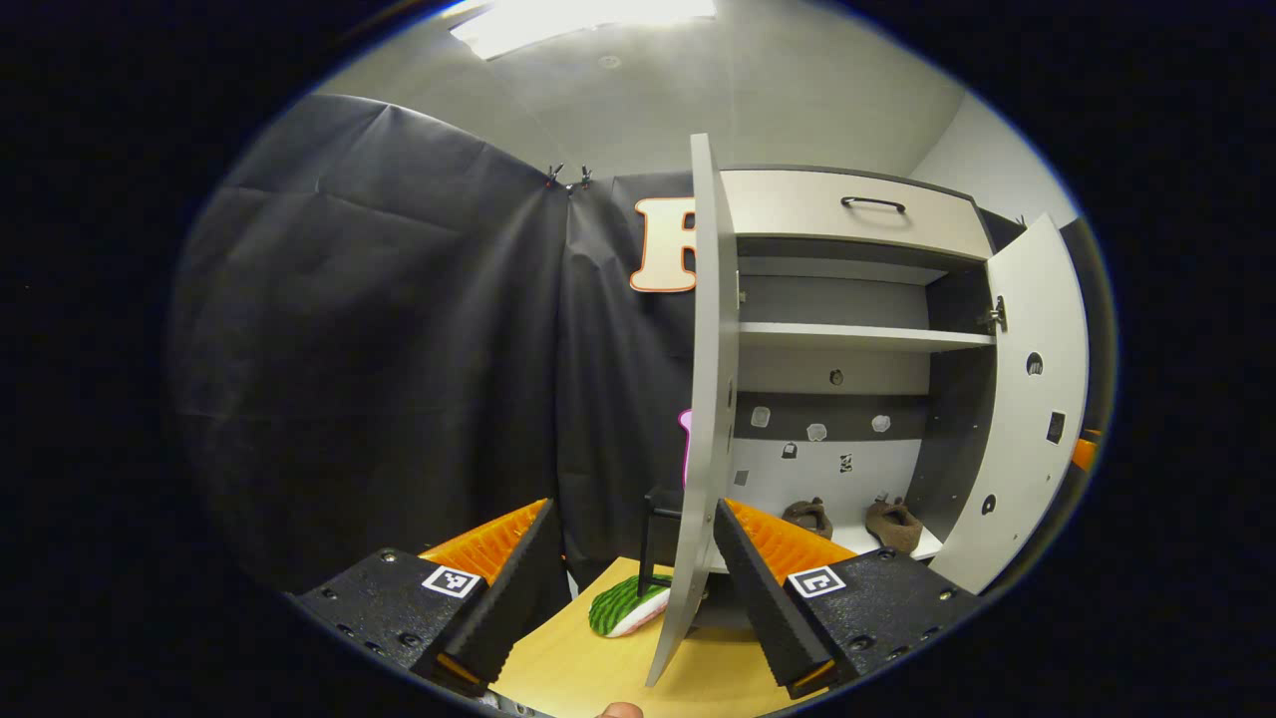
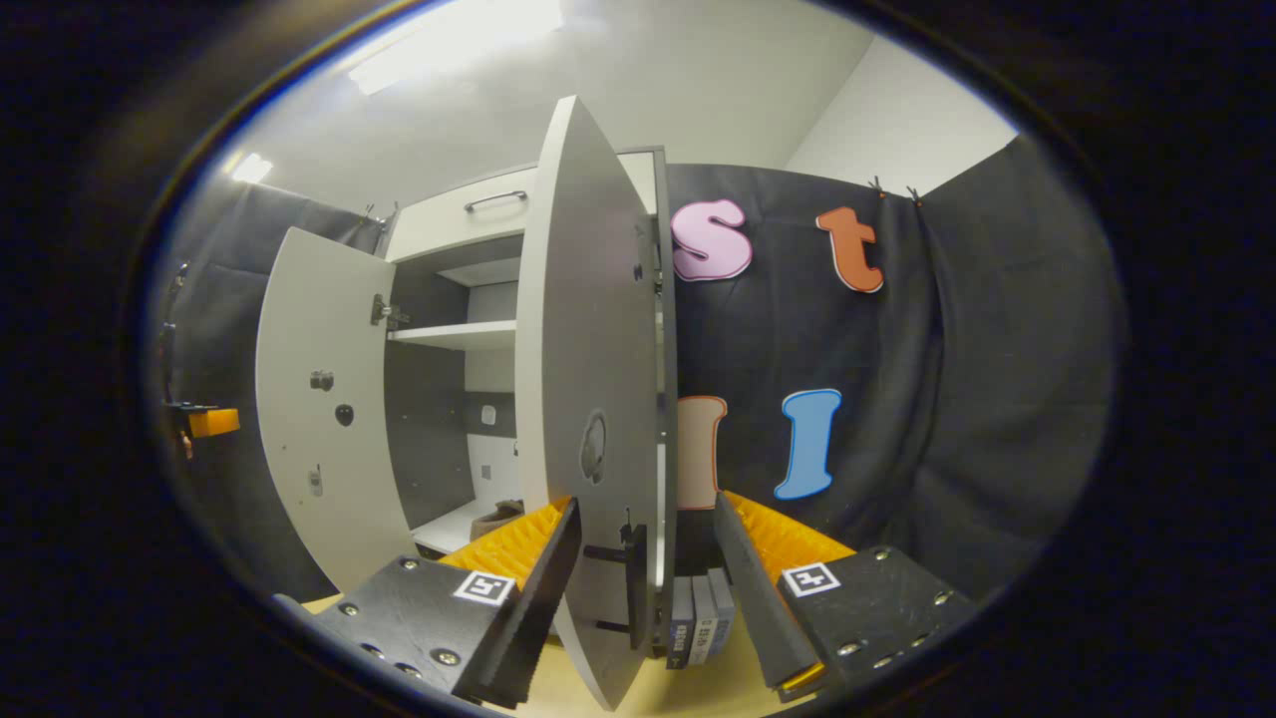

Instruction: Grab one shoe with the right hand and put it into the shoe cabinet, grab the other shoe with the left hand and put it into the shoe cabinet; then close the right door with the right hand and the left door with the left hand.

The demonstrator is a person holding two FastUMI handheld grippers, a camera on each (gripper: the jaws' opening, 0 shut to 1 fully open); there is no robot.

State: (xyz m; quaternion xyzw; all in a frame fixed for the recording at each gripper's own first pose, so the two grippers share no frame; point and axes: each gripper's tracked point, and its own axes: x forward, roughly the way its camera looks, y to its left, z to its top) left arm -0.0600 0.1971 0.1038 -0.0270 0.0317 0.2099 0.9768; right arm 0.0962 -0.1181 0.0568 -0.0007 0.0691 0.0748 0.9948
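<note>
In your left gripper view, the tall pale-grey shoe cabinet (image 1: 857, 229) fills the centre and right of the frame, both doors swung open. On its lowest shelf, at lower centre-right, sit the two brown shoes: the left brown shoe (image 1: 809, 517) and the right brown shoe (image 1: 894, 526), side by side and slightly apart, both resting on the white floor of the compartment. The white middle shelf (image 1: 857, 337) above them is bare. A closed drawer with a dark curved handle (image 1: 873, 203) sits at the top.

Your left gripper (image 1: 630, 583) is spread wide at the bottom of the frame, and the edge of the cabinet's left door (image 1: 710, 399) stands upright between its fingers; the right-hand finger lies just beside the door, but you cannot tell whether it touches. Nothing is pinched. The right door (image 1: 1027, 409) stands open at the frame's right. A green striped object (image 1: 623, 604) lies on the light wooden tabletop (image 1: 568, 668) at bottom centre.

In your right gripper view, the right door (image 2: 588, 399) is seen edge-on through the centre, with the right gripper (image 2: 646, 588) spread on either side of its lower part, not clamping it. The left door (image 2: 324, 409) stands open at the frame's left, and one brown shoe (image 2: 495, 519) peeks out low inside the cabinet (image 2: 454, 299). A few small grey boxes (image 2: 701, 618) stand at bottom centre.
</note>
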